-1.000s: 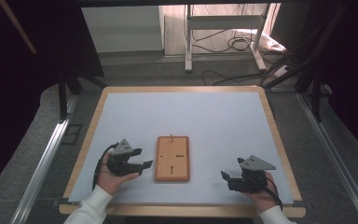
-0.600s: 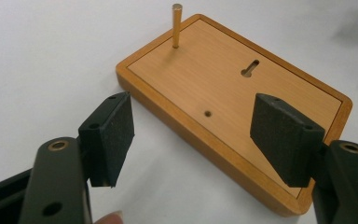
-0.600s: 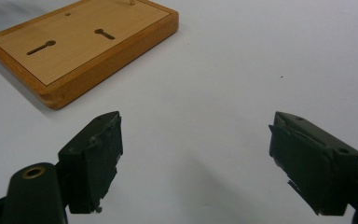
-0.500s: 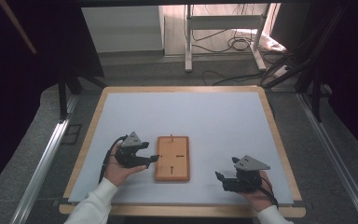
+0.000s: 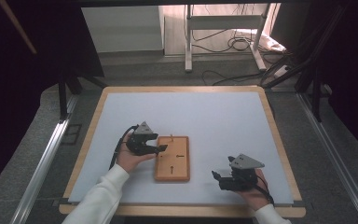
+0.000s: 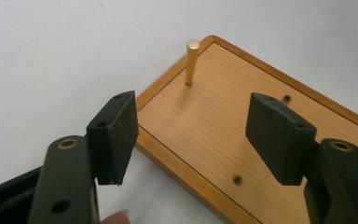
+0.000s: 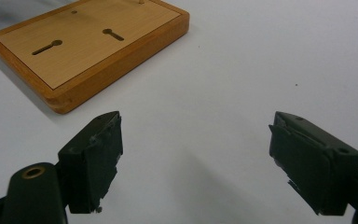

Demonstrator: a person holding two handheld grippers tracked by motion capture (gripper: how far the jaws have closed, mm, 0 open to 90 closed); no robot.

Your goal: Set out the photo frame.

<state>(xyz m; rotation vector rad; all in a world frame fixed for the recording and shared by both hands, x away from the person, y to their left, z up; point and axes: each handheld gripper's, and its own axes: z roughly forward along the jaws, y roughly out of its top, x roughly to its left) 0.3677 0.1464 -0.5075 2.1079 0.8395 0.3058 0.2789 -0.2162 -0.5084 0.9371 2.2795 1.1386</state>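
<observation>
A wooden board (image 5: pixel 173 158) lies flat on the white table (image 5: pixel 214 116), slightly left of its middle near the front edge, with a small brass pin (image 6: pixel 191 62) standing upright near one corner. The left gripper (image 5: pixel 156 149) hovers over the board's left edge; its jaws, spread wide around nothing, have just been closing a little. The right gripper (image 5: pixel 216 179) rests well apart to the right, jaws open and empty.

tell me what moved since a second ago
The left tool slid in from the board's left edge to its far left corner, near the brass pin; its jaws have just been closing slightly, nothing between them. The right tool and board stayed put.
</observation>
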